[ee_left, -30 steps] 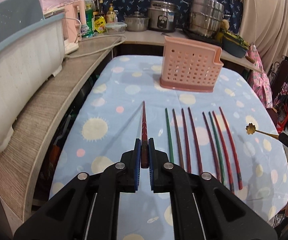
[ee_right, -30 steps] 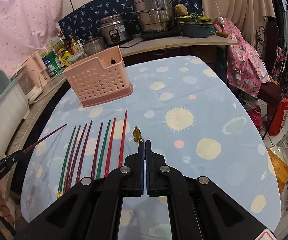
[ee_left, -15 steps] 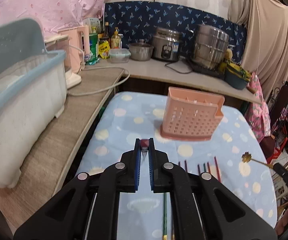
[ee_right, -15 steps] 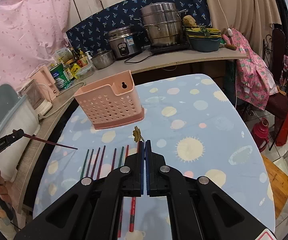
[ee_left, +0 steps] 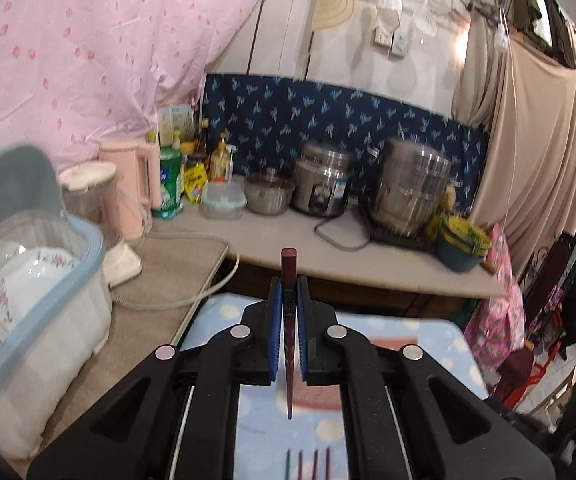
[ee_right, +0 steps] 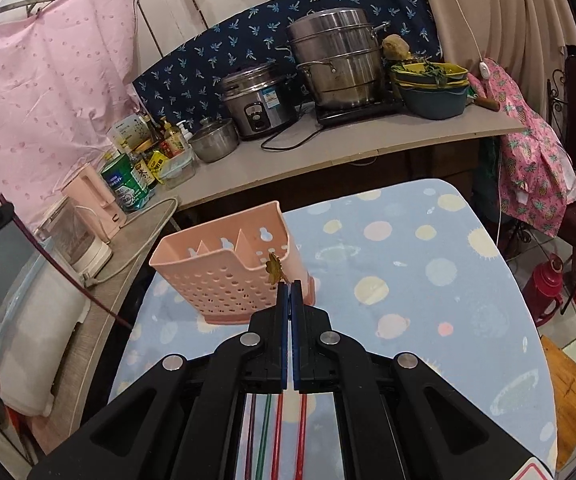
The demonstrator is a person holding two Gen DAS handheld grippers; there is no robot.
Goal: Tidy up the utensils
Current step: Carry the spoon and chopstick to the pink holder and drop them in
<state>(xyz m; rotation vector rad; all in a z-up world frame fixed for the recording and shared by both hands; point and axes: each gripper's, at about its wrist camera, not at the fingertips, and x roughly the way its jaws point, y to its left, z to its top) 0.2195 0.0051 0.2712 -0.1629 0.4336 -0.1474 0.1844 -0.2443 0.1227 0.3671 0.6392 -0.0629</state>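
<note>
My left gripper (ee_left: 288, 284) is shut on a dark red chopstick (ee_left: 289, 340), held upright with its thin tip pointing down. The same chopstick (ee_right: 64, 272) shows at the left of the right wrist view, high above the counter edge. My right gripper (ee_right: 288, 286) is shut on a thin gold utensil with a flower-shaped end (ee_right: 274, 268), just in front of the pink perforated utensil holder (ee_right: 228, 280) on the table. Several red, green and dark chopsticks (ee_right: 276, 432) lie side by side on the cloth below the right gripper; their tips also show in the left wrist view (ee_left: 308, 462).
The table has a light blue spotted cloth (ee_right: 428, 280). A white dish bin with a blue rim (ee_left: 48, 292) holds plates on the left counter. A pink kettle (ee_right: 96, 200), bottles, a rice cooker (ee_right: 258, 100) and a steel steamer pot (ee_right: 336, 56) stand on the back counter.
My left gripper has lifted and tilted up, turning the red chopstick from lying forward to upright. My right gripper has moved forward to the pink holder with the gold utensil.
</note>
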